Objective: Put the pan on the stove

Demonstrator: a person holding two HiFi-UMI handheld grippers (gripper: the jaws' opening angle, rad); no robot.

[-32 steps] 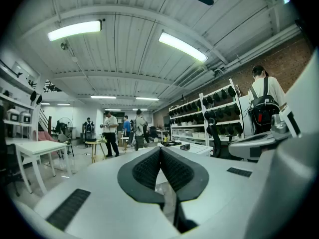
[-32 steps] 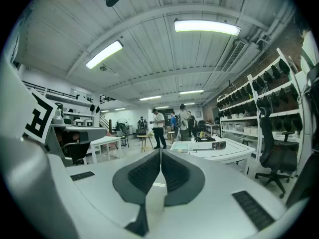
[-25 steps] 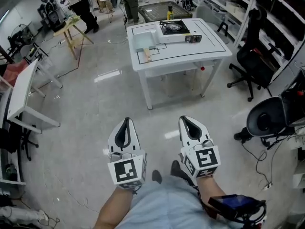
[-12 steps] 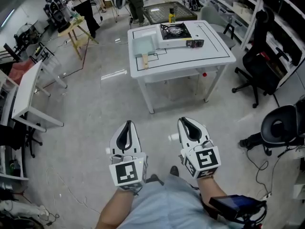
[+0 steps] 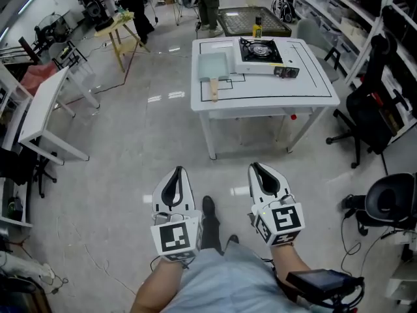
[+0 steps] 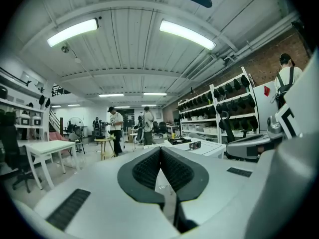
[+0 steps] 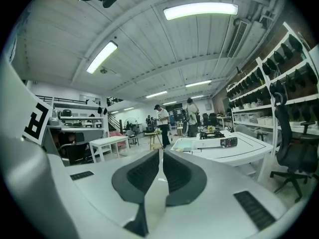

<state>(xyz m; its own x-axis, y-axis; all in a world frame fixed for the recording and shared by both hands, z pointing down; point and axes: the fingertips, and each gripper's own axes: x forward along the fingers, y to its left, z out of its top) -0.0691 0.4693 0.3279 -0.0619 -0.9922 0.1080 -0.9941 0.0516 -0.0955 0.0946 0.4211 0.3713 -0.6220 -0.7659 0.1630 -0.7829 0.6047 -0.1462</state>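
Pale square pan (image 5: 213,66) with wooden handle flat on white table (image 5: 287,93), just left of stove (image 5: 260,49), left gripper (image 5: 174,172) and right gripper (image 5: 257,168) well short of table, both closed, empty, above grey floor (image 5: 130,149)

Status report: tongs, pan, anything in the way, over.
Left tongs and right tongs shut, empty. Pan on table, beside stove, untouched. Open floor ahead, nothing seen blocking.

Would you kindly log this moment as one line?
left gripper shut, empty | right gripper shut, empty | pan on table beside stove
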